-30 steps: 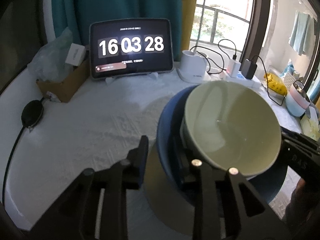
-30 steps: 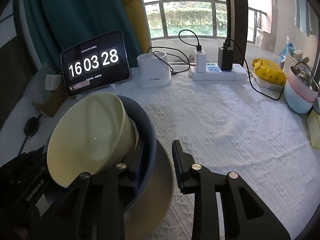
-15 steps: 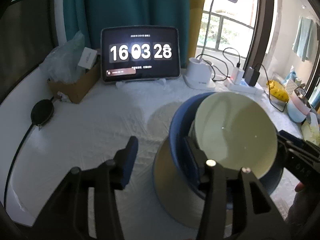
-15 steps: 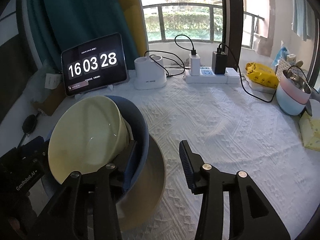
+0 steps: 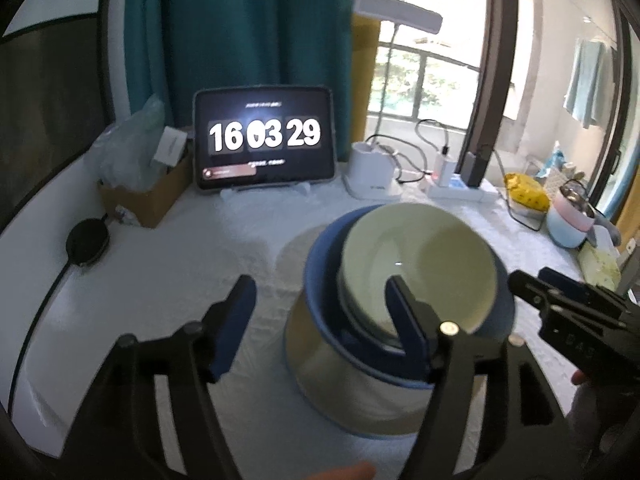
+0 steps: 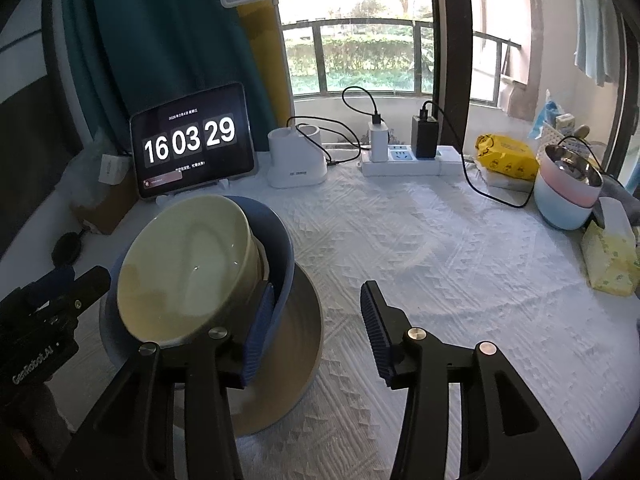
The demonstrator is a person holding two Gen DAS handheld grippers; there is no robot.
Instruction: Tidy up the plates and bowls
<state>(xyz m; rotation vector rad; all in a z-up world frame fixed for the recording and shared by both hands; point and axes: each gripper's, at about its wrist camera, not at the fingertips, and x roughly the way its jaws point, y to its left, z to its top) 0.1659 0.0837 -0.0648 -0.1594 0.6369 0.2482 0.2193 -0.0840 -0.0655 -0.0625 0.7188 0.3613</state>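
1. Both grippers have let go and drawn back from the stack since a second ago, when each had a pad against the blue bowl's rim; the tablet clock point(image 6: 191, 142) has ticked from 28 to 29.

2. Left gripper point(image 5: 320, 320): jaws apart and opening, nothing clamped. In the left wrist view its right pad overlaps the cream bowl's mouth, but whether it touches cannot be told; its left pad hangs over bare cloth.

3. Right gripper point(image 6: 316, 330): jaws apart and opening. Its left pad sits just beside the blue rim's outer wall, contact uncertain; its right pad hangs over the white textured tablecloth point(image 6: 460, 264).

4. Task items: a glossy cream ceramic bowl point(image 6: 186, 268) lies tilted inside a deep blue round bowl point(image 6: 280, 248), which rests in a wide beige, blue-edged plate or shallow bowl point(image 6: 298, 356). This stack stands on the cloth in front of the tablet, between the two grippers.

5. Judgement: the nesting looks done but the cream bowl leans, so doing this step well means clearing the pads straight out and up without catching either rim, since a nudge could rock or topple it.

6. Farther off: a white lamp base point(image 6: 296, 160), a power strip point(image 6: 408, 160) and pastel stacked bowls point(image 6: 566, 196) at the right edge.
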